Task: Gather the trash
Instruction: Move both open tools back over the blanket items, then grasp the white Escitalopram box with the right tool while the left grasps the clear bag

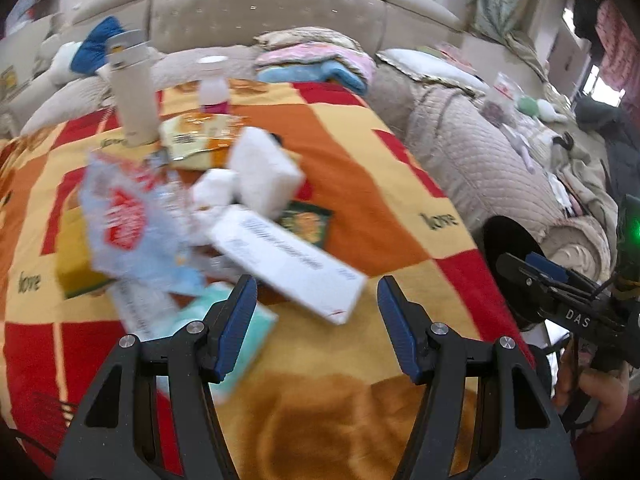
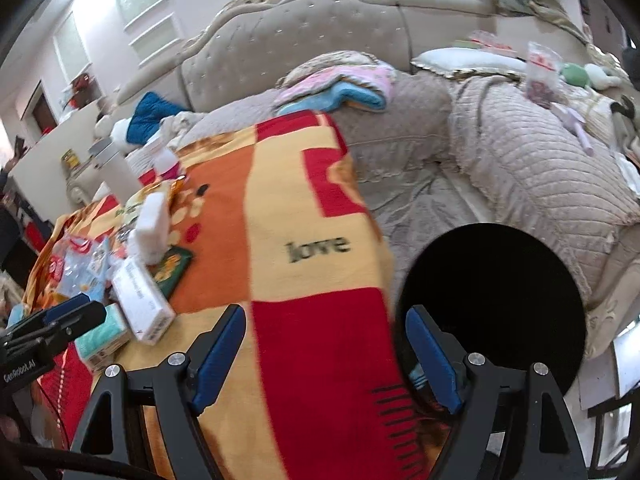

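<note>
Both the left gripper (image 1: 317,304) and right gripper (image 2: 325,340) hang released above the checked red-orange blanket (image 1: 360,152), so the long white cardboard box (image 1: 288,264) may slide off the heaped wrappers if nudged.

Left wrist view: low over the blanket (image 1: 360,168), looking along its own fingers toward the headboard (image 1: 264,12). Litter pile close ahead, white box (image 1: 288,264) just beyond the fingertips. Right gripper (image 1: 548,276) shows at the right edge.

Right wrist view: further right, at the blanket's edge, facing the same headboard (image 2: 296,48). Black bin (image 2: 492,304) close at lower right. Left gripper (image 2: 68,312) shows at the left edge.

Shared: blanket (image 2: 280,216), white box (image 2: 140,300), headboard, bin (image 1: 508,248).
</note>
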A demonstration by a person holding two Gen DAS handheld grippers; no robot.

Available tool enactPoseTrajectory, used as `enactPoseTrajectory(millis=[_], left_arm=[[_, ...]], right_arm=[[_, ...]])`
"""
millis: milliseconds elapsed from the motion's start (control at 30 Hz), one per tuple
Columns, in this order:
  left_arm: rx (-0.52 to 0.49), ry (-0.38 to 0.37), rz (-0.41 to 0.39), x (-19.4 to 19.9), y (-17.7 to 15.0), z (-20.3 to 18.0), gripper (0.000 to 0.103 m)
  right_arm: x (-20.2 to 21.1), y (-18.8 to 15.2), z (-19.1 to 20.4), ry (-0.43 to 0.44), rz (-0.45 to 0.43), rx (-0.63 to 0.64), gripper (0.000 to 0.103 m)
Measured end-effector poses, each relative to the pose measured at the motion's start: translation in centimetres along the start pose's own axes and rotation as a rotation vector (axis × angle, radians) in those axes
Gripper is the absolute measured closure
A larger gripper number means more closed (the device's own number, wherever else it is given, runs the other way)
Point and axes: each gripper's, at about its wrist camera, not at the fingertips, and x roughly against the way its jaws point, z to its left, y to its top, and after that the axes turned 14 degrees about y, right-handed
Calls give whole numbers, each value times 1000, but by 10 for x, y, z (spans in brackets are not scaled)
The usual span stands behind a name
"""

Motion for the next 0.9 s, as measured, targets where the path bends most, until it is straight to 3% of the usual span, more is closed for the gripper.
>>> enactPoseTrajectory(millis=[400,633,767,833,900], left_arm=[[224,28,25,10,-12,96,41],[295,20,32,11,-9,122,41],[332,6,29,10,-5,125,38],[345,7,29,6,-1,123,37],[352,4,32,1,5,121,37]], right_arm=[[-52,-1,72,165,110,122,22],[-112,4,124,221,225,278,22],[-144,7,133,208,267,303,22],[-149,7,134,216,257,299,39],[-147,6,135,223,240,302,42]])
